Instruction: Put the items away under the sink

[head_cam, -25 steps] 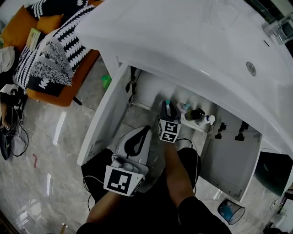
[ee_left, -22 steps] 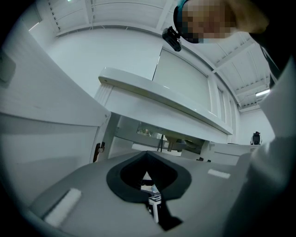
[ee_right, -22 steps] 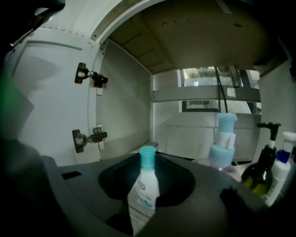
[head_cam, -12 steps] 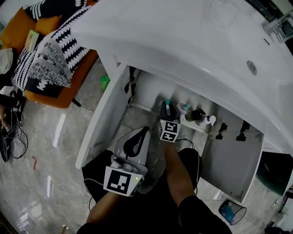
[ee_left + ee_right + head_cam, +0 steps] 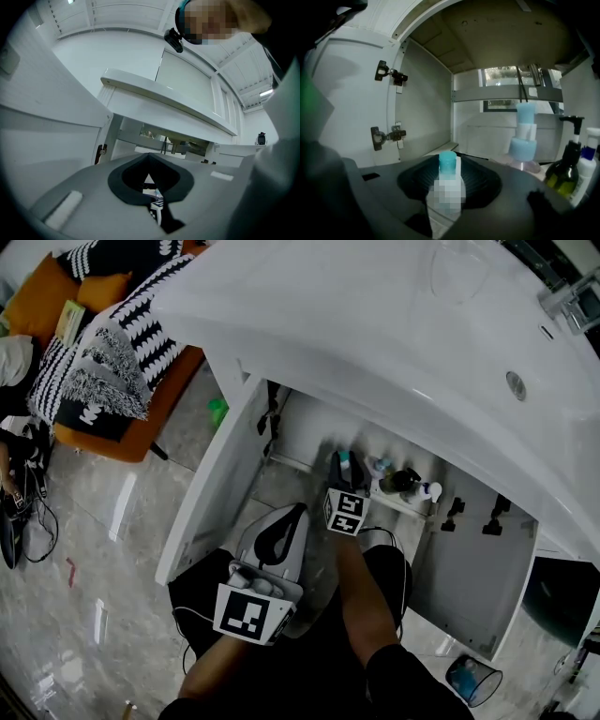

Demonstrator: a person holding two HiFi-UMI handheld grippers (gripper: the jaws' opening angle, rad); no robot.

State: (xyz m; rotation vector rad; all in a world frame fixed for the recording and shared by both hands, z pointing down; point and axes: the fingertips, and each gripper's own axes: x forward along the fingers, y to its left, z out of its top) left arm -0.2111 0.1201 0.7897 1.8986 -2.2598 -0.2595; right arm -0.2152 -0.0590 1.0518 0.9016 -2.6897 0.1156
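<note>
White bench with its sink fills the top of the head view and is cut off at the right edge. Below it the cabinet has both doors open, its back largely hidden by the bench's lip. Grey polished floor surrounds it, with an orange sofa under black-and-white throws at the left.

The left hand-held gripper is outside the cabinet, jaws narrowly apart and empty. The right hand-held gripper reaches inside; its jaws have just been opening and stand wide around the upright teal-capped bottle (base hidden, no print readable). A blue-capped pink bottle and a dark pump bottle stand to its right.
</note>
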